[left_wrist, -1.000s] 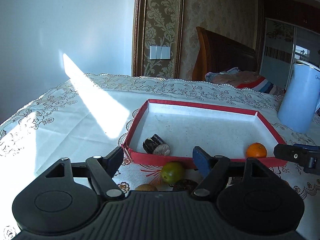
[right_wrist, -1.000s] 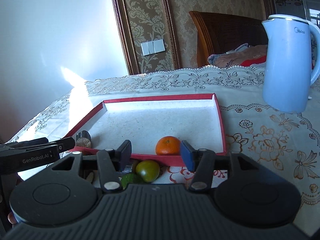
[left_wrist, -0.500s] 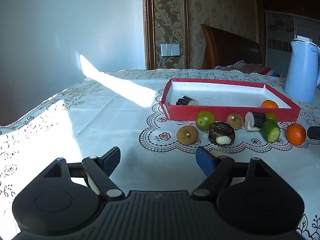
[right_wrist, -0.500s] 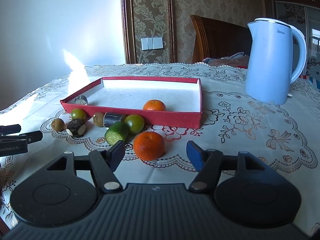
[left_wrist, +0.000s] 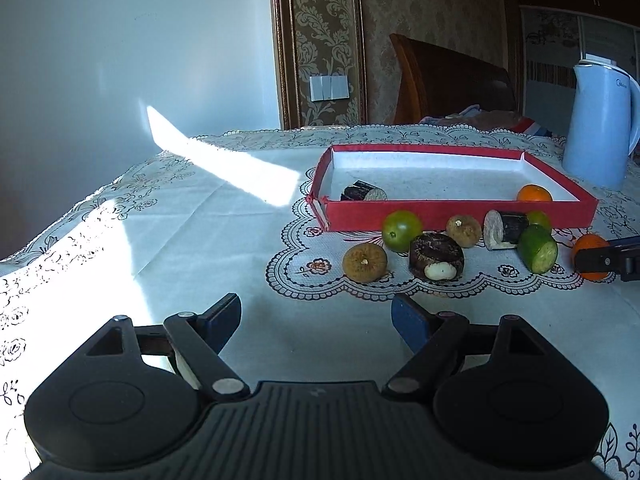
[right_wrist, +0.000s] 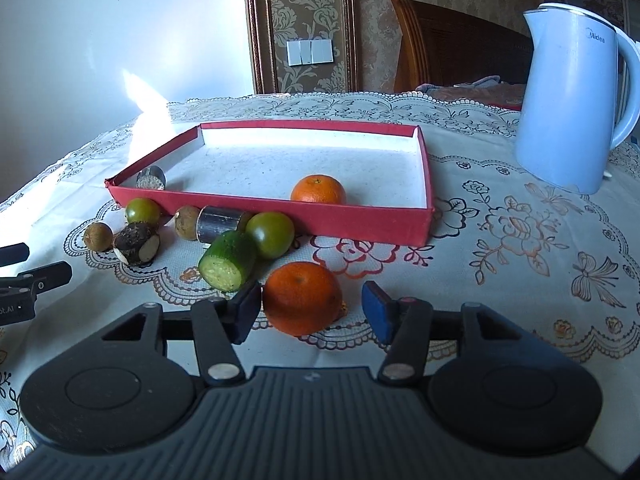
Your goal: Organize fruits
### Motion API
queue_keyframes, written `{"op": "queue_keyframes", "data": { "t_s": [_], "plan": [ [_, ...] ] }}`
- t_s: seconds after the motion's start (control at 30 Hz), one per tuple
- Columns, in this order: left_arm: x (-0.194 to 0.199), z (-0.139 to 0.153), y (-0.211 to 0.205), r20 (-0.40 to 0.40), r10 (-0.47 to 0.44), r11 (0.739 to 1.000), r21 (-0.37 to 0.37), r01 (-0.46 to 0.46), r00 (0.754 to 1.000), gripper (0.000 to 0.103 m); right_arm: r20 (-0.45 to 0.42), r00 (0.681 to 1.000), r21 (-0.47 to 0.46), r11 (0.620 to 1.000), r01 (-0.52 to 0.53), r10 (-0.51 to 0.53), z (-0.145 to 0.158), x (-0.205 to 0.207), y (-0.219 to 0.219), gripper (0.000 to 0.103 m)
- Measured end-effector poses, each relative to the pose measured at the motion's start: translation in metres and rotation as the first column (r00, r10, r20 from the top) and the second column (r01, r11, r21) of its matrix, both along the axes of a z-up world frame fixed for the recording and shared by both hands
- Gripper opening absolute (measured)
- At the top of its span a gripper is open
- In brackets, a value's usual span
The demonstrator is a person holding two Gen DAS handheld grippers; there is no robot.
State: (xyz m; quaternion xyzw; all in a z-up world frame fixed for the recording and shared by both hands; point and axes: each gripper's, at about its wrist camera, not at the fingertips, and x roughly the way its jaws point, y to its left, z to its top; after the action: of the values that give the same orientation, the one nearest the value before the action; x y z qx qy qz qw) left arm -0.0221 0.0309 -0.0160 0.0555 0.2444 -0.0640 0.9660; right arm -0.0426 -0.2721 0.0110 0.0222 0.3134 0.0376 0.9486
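A red tray (left_wrist: 456, 217) (right_wrist: 360, 222) with a white floor holds an orange (right_wrist: 318, 189) (left_wrist: 534, 193) and a dark cut piece (left_wrist: 362, 191). In front of it lie green fruits (left_wrist: 401, 229) (right_wrist: 270, 234), brown fruits (left_wrist: 365, 263), dark cut pieces (left_wrist: 436, 256), a cucumber piece (right_wrist: 228, 261) (left_wrist: 537, 249) and a second orange (right_wrist: 303, 298) (left_wrist: 592, 245). My right gripper (right_wrist: 312, 312) is open with that orange between its fingers, the left finger close to it. My left gripper (left_wrist: 316, 320) is open and empty, short of the fruits.
A light blue kettle (right_wrist: 572, 96) (left_wrist: 600, 120) stands right of the tray. The table has a lace cloth (left_wrist: 160, 220) with a bright sun patch at left. A wooden chair (right_wrist: 452, 44) and a wall stand behind.
Both grippers pulled back from the tray edge, so the fruits in front of it came into view. Since half a second ago the right gripper has moved forward around the near orange.
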Motion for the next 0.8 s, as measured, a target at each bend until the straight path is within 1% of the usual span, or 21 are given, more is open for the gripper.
{"op": "queue_keyframes", "data": {
  "t_s": [0.03,0.2,0.3,0.33,0.37,0.47,0.57,0.7,0.8],
  "plan": [
    [0.000,0.000,0.000,-0.003,0.002,1.000,0.001,-0.002,1.000,0.083,-0.004,1.000,0.006,1.000,-0.002,0.002,-0.001,0.001,-0.001,0.052],
    [0.005,0.005,0.000,-0.005,0.010,1.000,0.009,-0.010,1.000,0.083,-0.016,1.000,0.007,1.000,-0.003,0.003,-0.002,0.002,-0.001,0.053],
    [0.011,0.006,-0.003,-0.023,0.009,1.000,0.017,-0.008,1.000,0.083,-0.017,1.000,0.010,1.000,-0.007,0.008,-0.002,0.002,-0.001,0.050],
    [0.014,0.006,-0.004,-0.032,0.005,1.000,0.025,-0.004,0.999,0.083,-0.016,1.000,0.013,1.000,-0.012,0.012,-0.002,0.002,-0.001,0.044],
    [0.017,0.006,-0.006,-0.039,0.004,0.999,0.033,-0.002,0.999,0.083,-0.014,1.000,0.013,1.000,-0.011,0.012,-0.002,0.002,0.000,0.042],
    [0.023,0.007,-0.008,-0.071,0.005,0.999,0.045,-0.002,0.997,0.083,-0.010,1.000,0.012,1.000,-0.008,0.008,-0.002,0.002,0.000,0.041],
    [0.026,0.011,-0.006,-0.070,0.011,0.999,0.050,-0.007,0.997,0.083,-0.008,1.000,0.028,1.000,-0.008,0.008,-0.002,0.001,-0.002,0.041],
    [0.031,0.017,-0.010,-0.065,-0.007,0.997,0.077,0.012,0.998,0.083,-0.005,1.000,0.048,0.999,-0.007,0.007,-0.003,0.001,-0.005,0.041],
    [0.038,0.017,-0.012,-0.069,-0.018,0.997,0.077,0.023,0.997,0.083,-0.004,1.000,0.060,0.998,-0.006,0.006,-0.003,0.001,-0.006,0.041]
  ]
}}
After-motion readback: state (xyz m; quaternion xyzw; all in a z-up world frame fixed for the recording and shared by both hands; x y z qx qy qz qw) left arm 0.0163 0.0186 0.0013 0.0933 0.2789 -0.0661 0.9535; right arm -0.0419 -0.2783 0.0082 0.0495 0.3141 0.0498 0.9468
